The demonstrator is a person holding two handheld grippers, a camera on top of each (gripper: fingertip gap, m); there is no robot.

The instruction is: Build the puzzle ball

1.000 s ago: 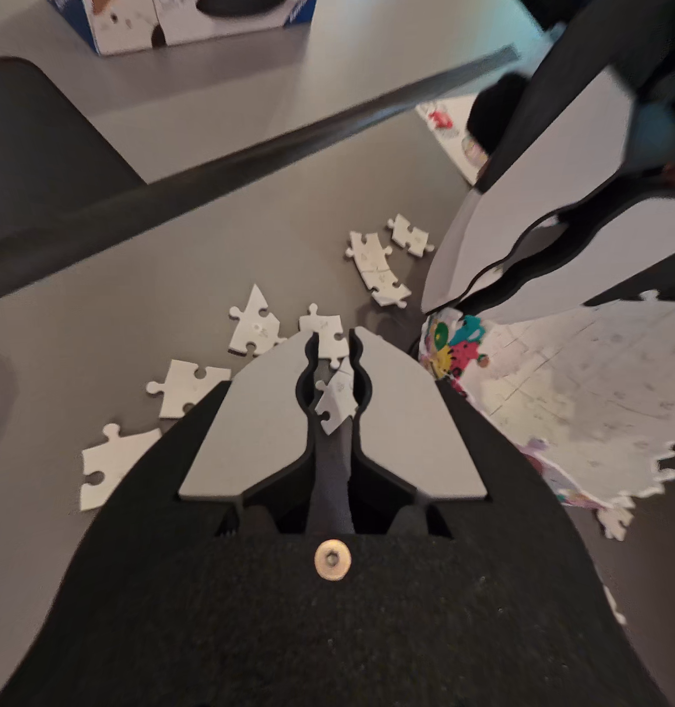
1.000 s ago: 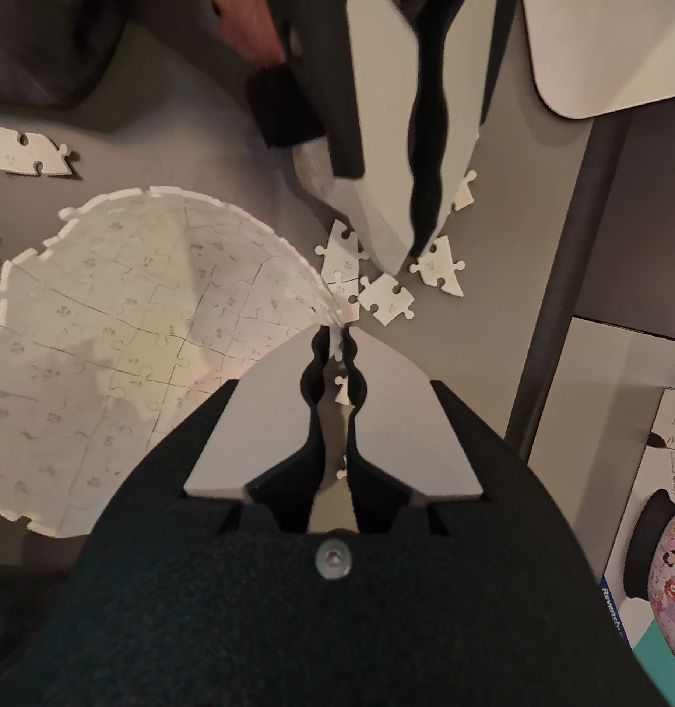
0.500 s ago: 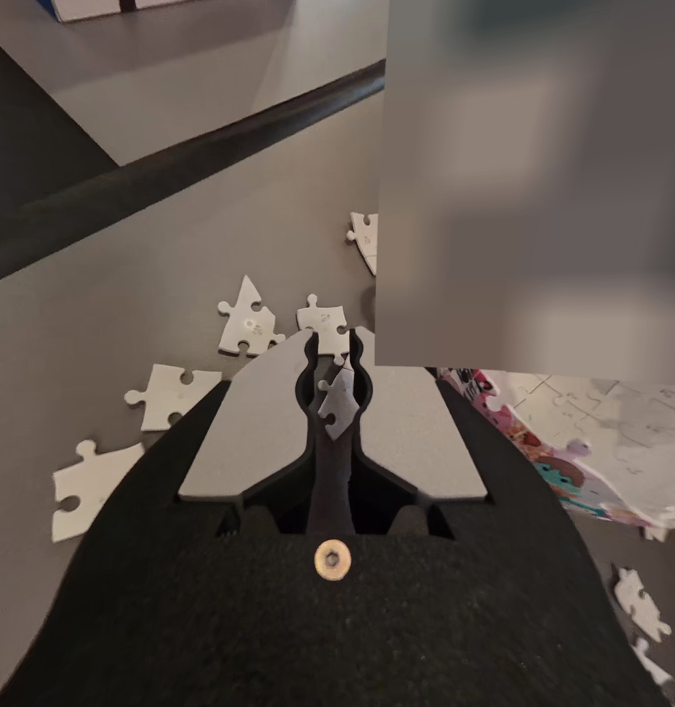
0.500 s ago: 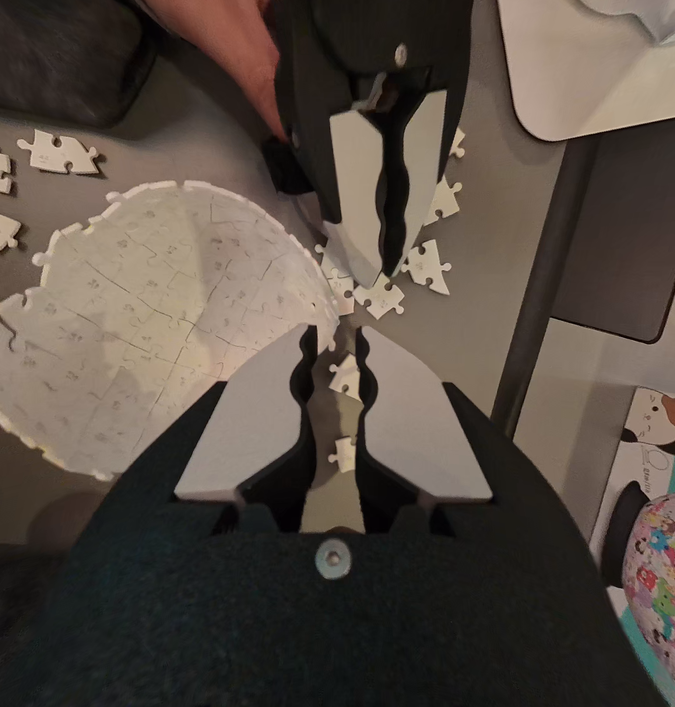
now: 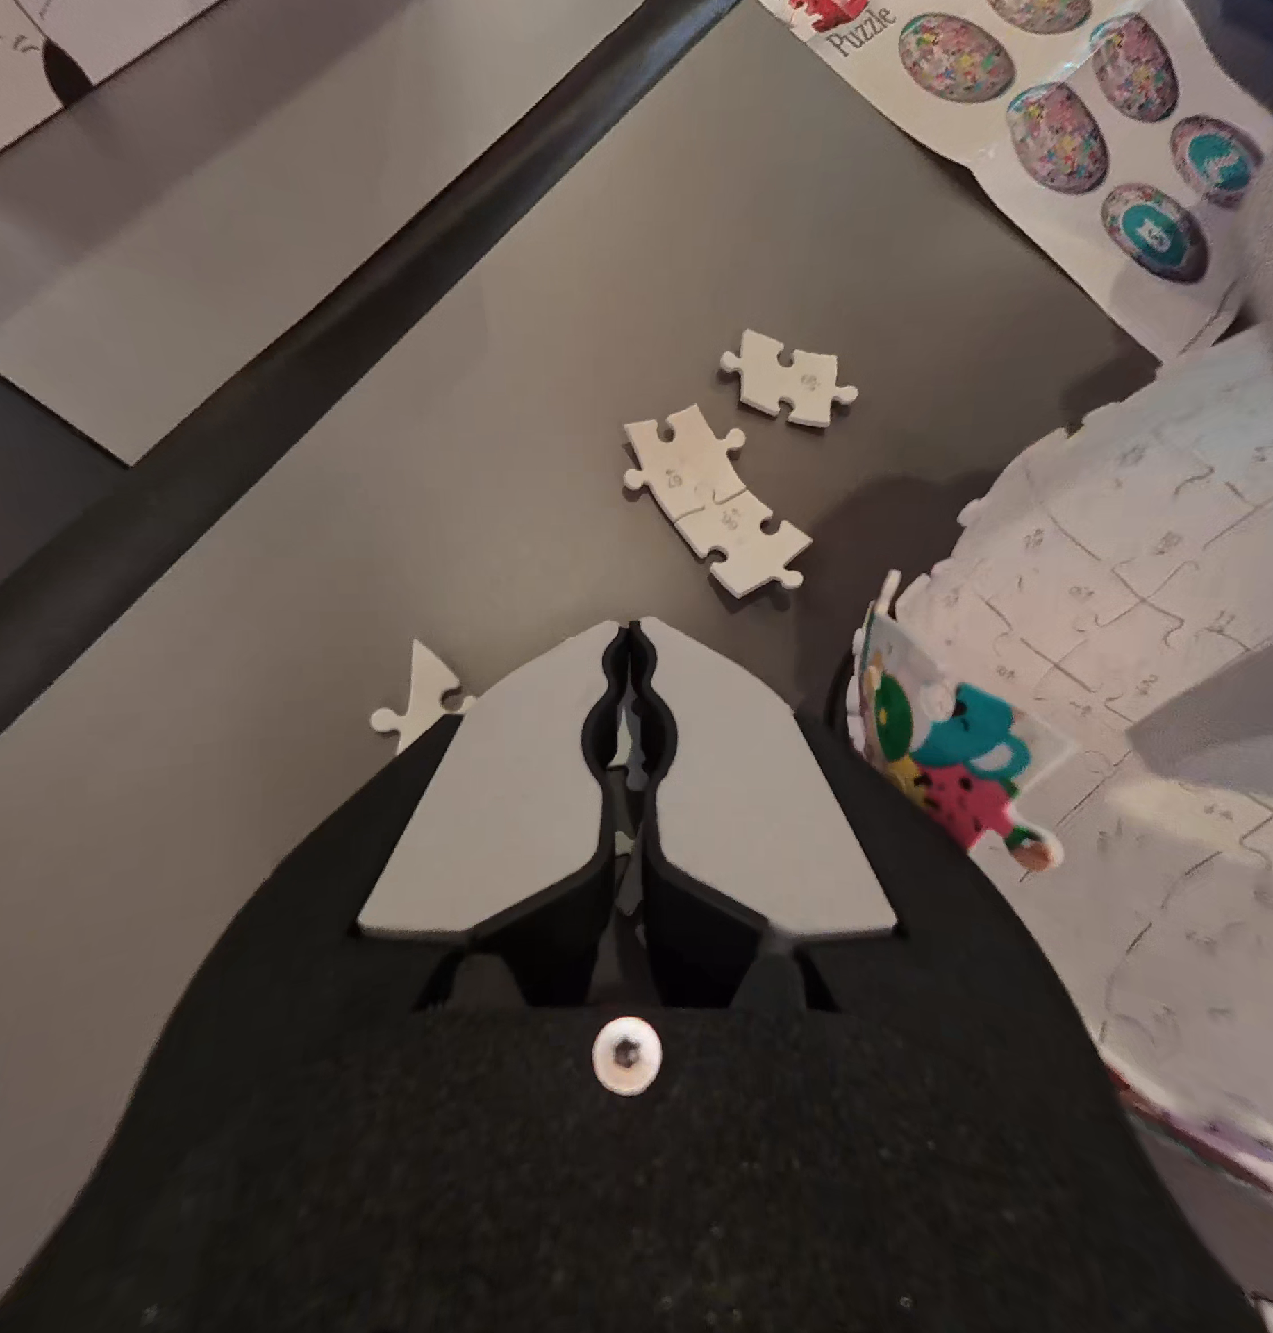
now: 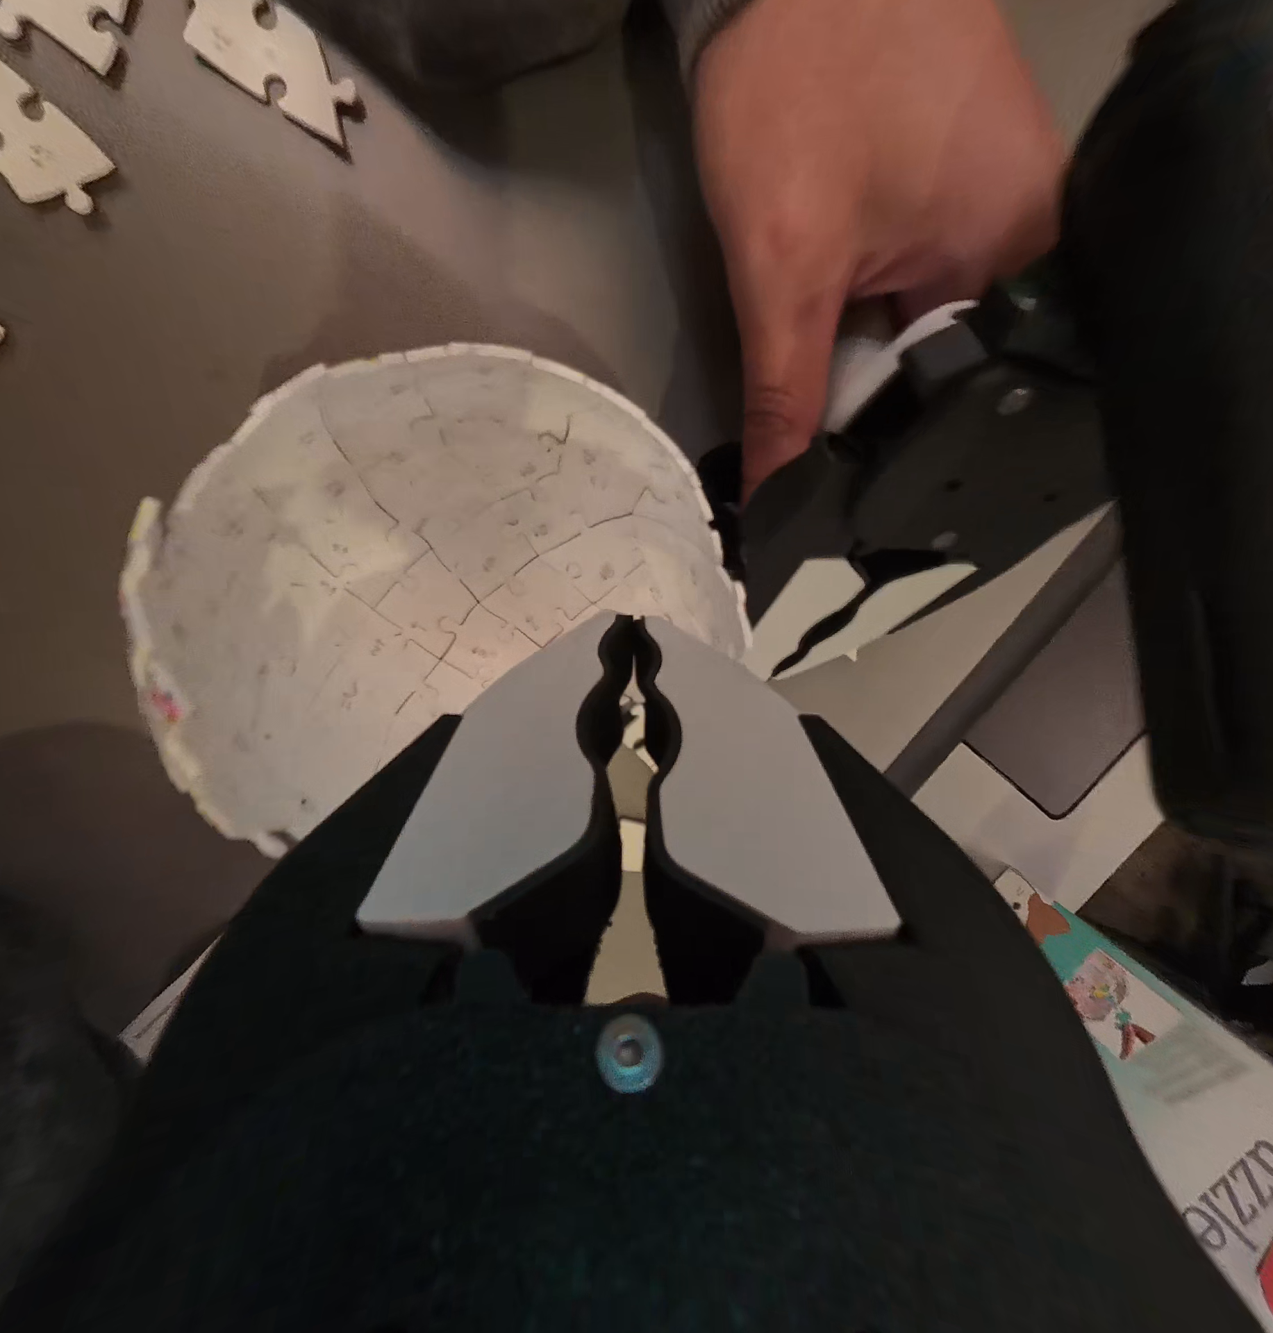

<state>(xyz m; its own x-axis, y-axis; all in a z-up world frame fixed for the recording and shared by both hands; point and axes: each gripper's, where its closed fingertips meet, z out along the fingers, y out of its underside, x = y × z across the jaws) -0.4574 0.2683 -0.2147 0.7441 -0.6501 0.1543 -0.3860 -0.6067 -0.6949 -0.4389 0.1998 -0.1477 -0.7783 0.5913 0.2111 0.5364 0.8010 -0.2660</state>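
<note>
Curved white half-built puzzle shell (image 6: pixel 417 577) hollow side up, jagged rim. L gripper (image 5: pixel 631 635) clenched on small puzzle piece (image 5: pixel 627 750); R gripper (image 6: pixel 631 627) pinching shell rim. Bare grey tabletop (image 5: pixel 402 505) beyond.

The left gripper (image 5: pixel 631 635) is closed on a piece (image 5: pixel 627 750). Joined pieces (image 5: pixel 712 505) lie at one o'clock; the half-ball (image 5: pixel 1124 649) at three.

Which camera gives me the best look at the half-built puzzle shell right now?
The right wrist view: the half-built puzzle shell shows nearly whole, its white inside and curved rim open to the camera, only its near edge hidden behind the right gripper. The left wrist view catches just one side, cut by the frame edge, with a strip of its coloured outside.
</note>
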